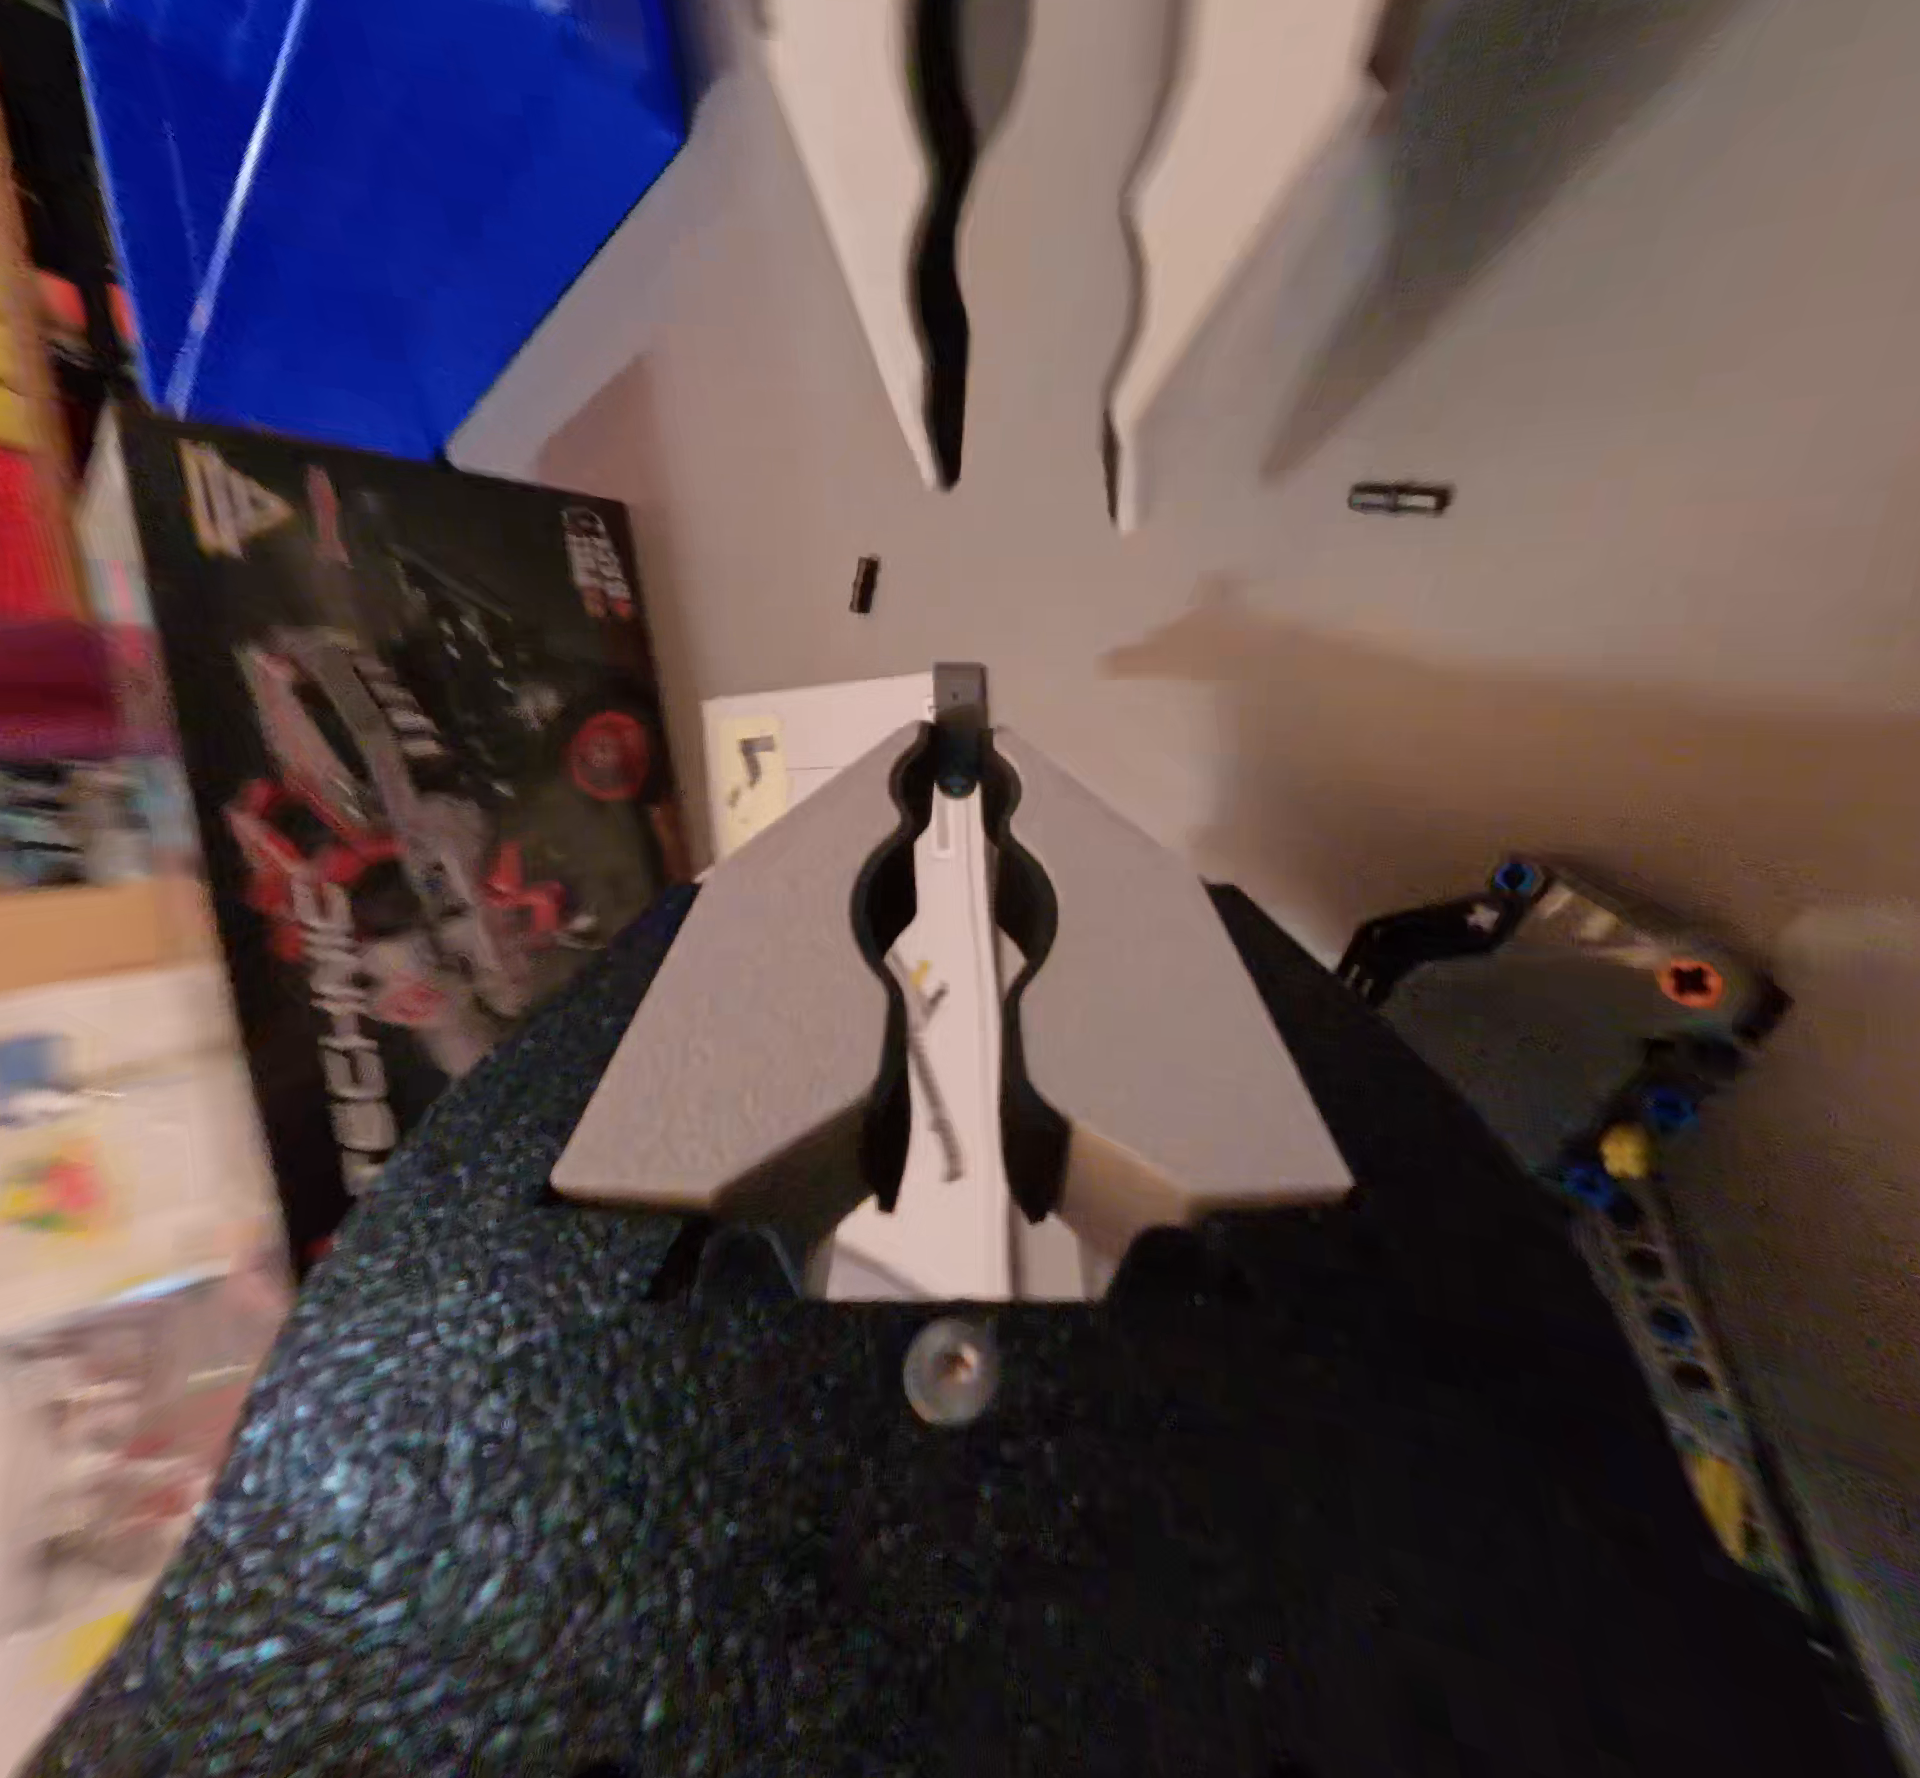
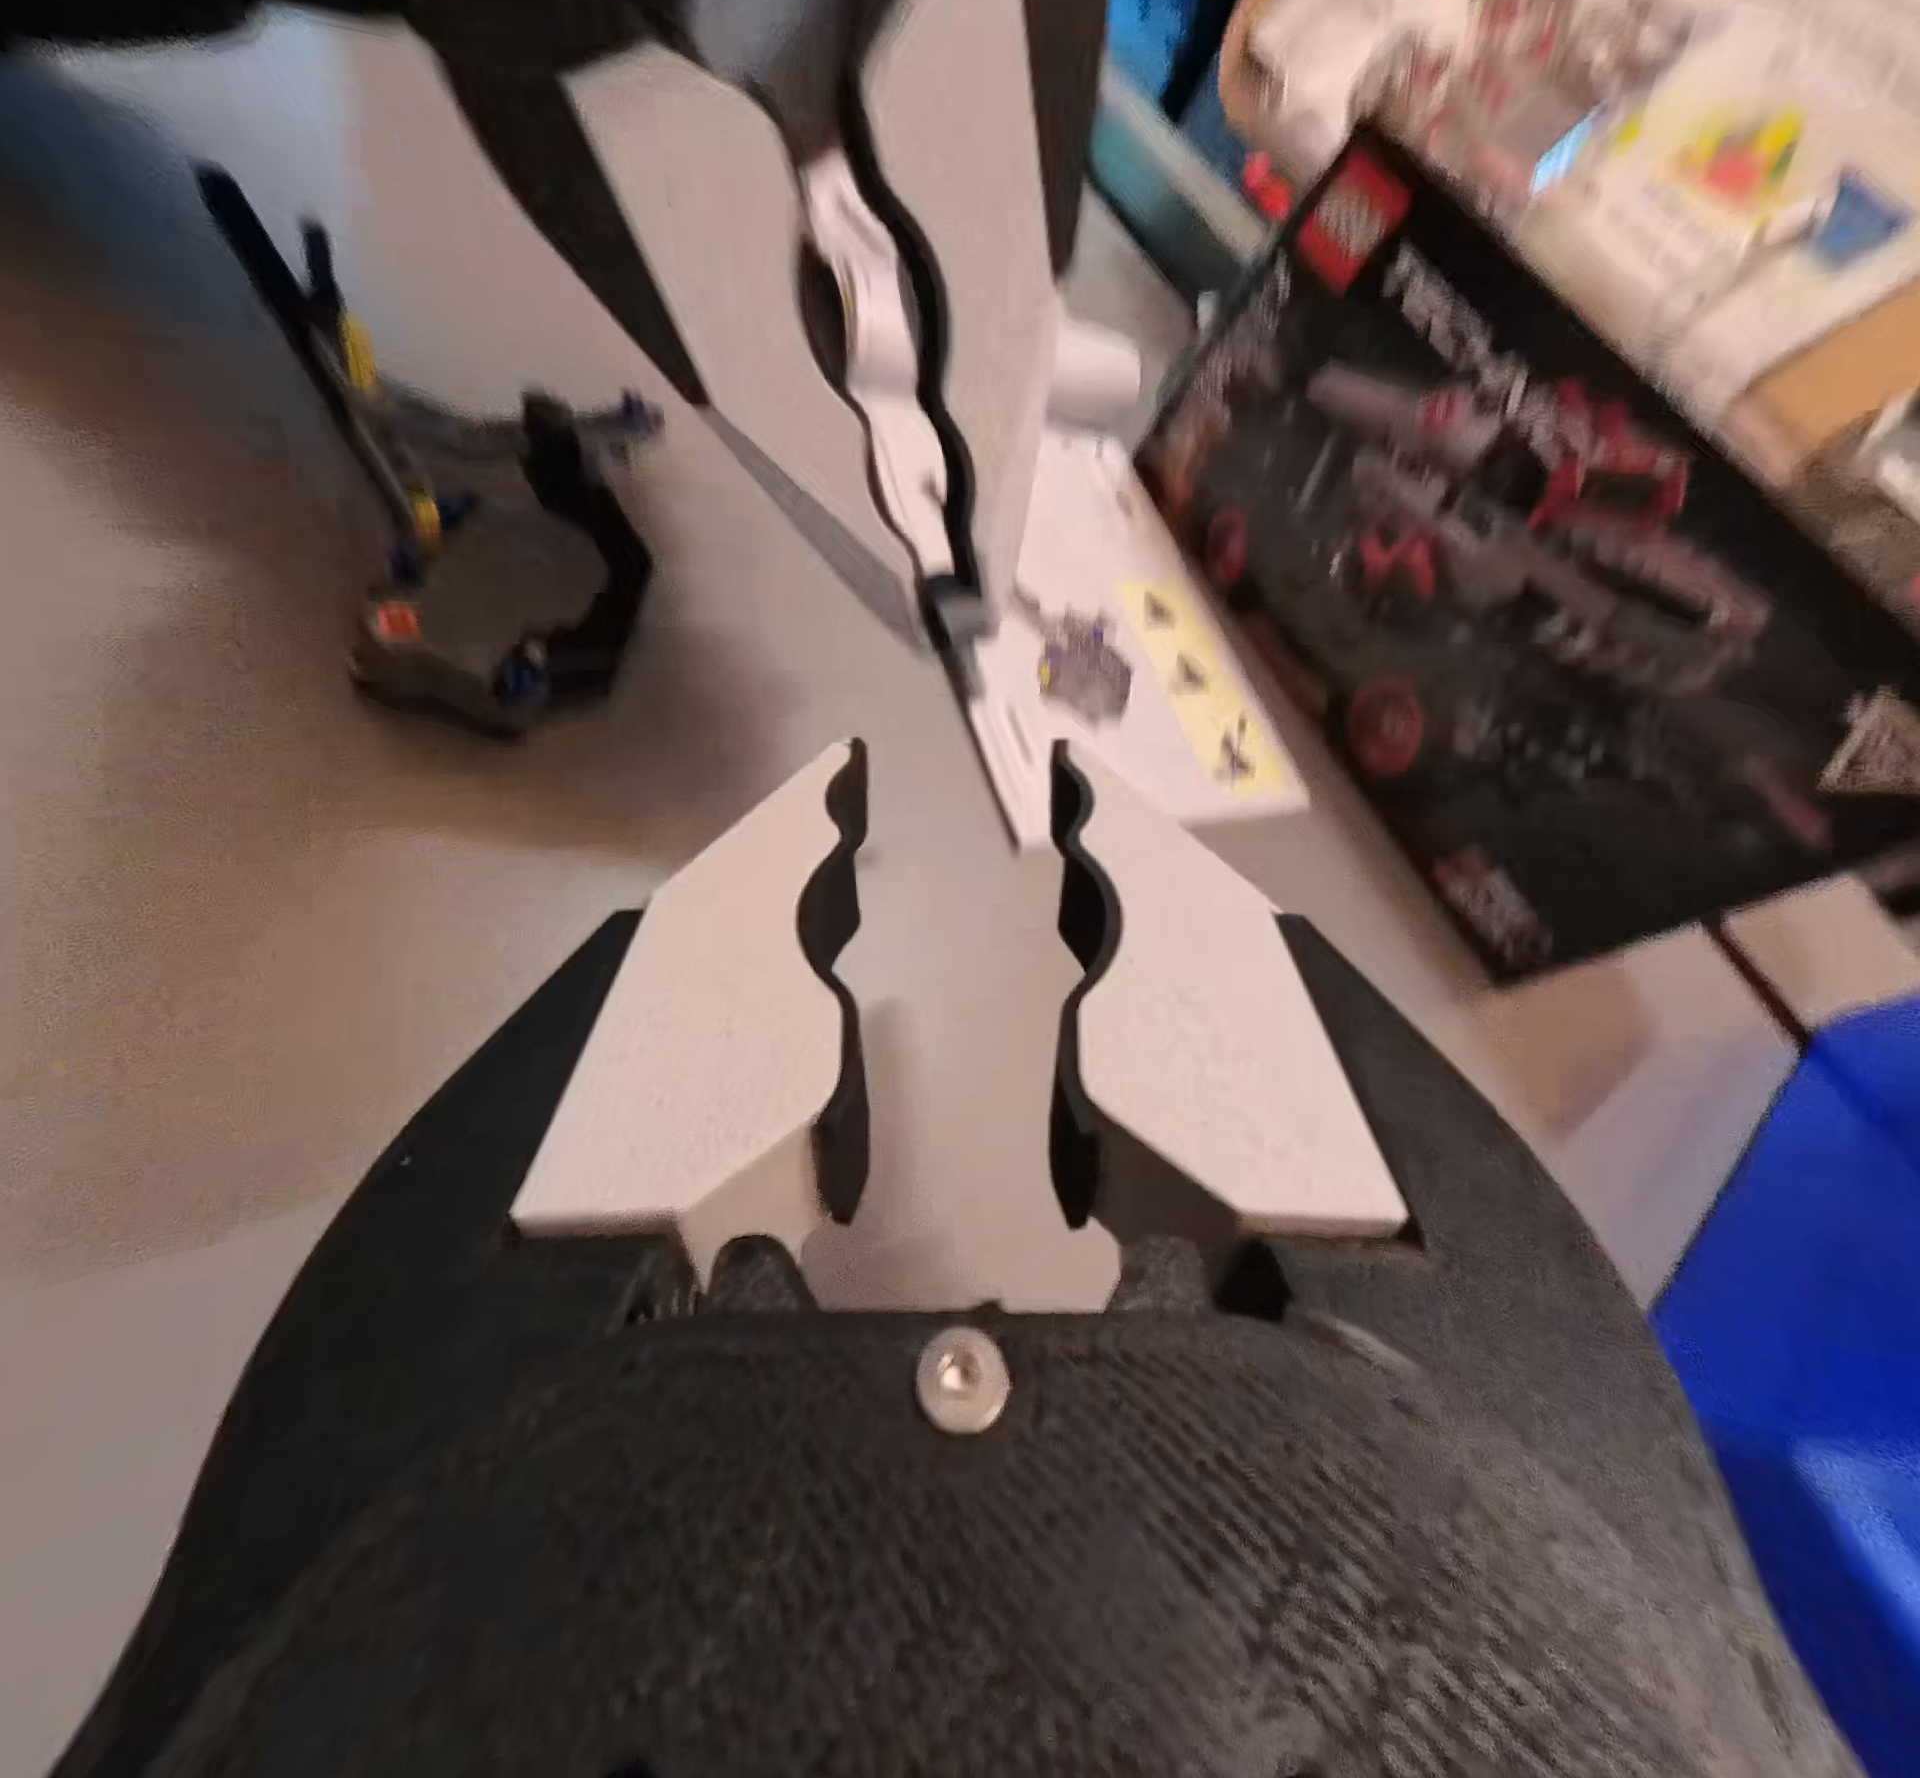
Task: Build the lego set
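My left gripper (image 1: 958, 736) is shut on a small grey lego piece (image 1: 958, 689) with a blue pin in it, held above the table. It also shows in the right wrist view (image 2: 951, 585), still holding the grey piece (image 2: 958, 614). My right gripper (image 2: 956, 762) is open and empty, tips facing the left gripper with a short gap between them; it shows at the top of the left wrist view (image 1: 1029, 497). A partly built black and grey lego frame (image 1: 1558, 1001) with blue, yellow and orange pins lies on the table, and shows in the right wrist view (image 2: 488, 606).
An open instruction booklet (image 2: 1143, 689) lies under the left gripper. The black lego box (image 1: 416, 793) stands beside it. A blue bin (image 1: 364, 118) is behind the box. Two small dark loose pieces (image 1: 865, 582) (image 1: 1400, 498) lie on the grey table. Cluttered boxes (image 2: 1558, 14) sit beyond. My two grippers' fingertips are within a few centimetres of each other.
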The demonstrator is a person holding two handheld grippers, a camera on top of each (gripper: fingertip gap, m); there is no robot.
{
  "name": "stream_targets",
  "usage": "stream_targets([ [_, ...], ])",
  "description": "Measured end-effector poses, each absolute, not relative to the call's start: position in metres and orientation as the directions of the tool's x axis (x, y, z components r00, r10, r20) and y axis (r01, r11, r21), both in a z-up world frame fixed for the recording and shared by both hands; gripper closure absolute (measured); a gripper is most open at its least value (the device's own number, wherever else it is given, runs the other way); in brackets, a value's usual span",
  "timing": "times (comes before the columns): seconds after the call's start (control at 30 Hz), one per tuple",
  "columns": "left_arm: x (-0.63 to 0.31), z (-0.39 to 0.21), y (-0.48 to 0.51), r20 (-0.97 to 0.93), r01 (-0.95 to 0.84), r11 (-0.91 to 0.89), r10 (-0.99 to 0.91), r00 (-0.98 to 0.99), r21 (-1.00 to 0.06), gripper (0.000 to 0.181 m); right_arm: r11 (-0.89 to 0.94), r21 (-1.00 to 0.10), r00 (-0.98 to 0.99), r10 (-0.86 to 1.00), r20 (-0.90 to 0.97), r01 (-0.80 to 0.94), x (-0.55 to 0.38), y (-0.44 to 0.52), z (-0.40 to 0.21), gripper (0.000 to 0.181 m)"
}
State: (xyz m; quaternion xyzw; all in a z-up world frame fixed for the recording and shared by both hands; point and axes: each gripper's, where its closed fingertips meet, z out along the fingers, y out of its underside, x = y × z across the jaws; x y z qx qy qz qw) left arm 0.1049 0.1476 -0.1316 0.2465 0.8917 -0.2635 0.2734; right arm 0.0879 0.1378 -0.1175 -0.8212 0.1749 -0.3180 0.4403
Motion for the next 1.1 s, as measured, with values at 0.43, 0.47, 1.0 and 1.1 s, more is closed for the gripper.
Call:
stream_targets([
  [0.43,0.081,-0.182,0.13,-0.571,0.712,0.688,0.531,-0.626,-0.14,0.164,-0.57,-0.769,0.691,-0.68,0.246,-0.287,0.071,0.08,-0.16,0.16],
  [0.47,0.08,-0.18,0.132,-0.555,0.704,0.69,0.525,-0.646,-0.166,0.158,-0.574,-0.769,0.704,-0.668,0.241,-0.281,0.07,0.084,-0.162,0.16],
  [1.0,0.13,-0.132,0.158,-0.253,0.251,0.756,0.116,-0.96,-0.604,0.154,-0.534,-0.761,0.669,-0.72,0.182,-0.368,0.131,0.08,-0.163,0.156],
  [1.1,0.131,-0.134,0.159,-0.221,0.209,0.737,0.083,-0.972,-0.643,0.156,-0.553,-0.736,0.679,-0.713,0.175,-0.39,0.148,0.078,-0.167,0.147],
])
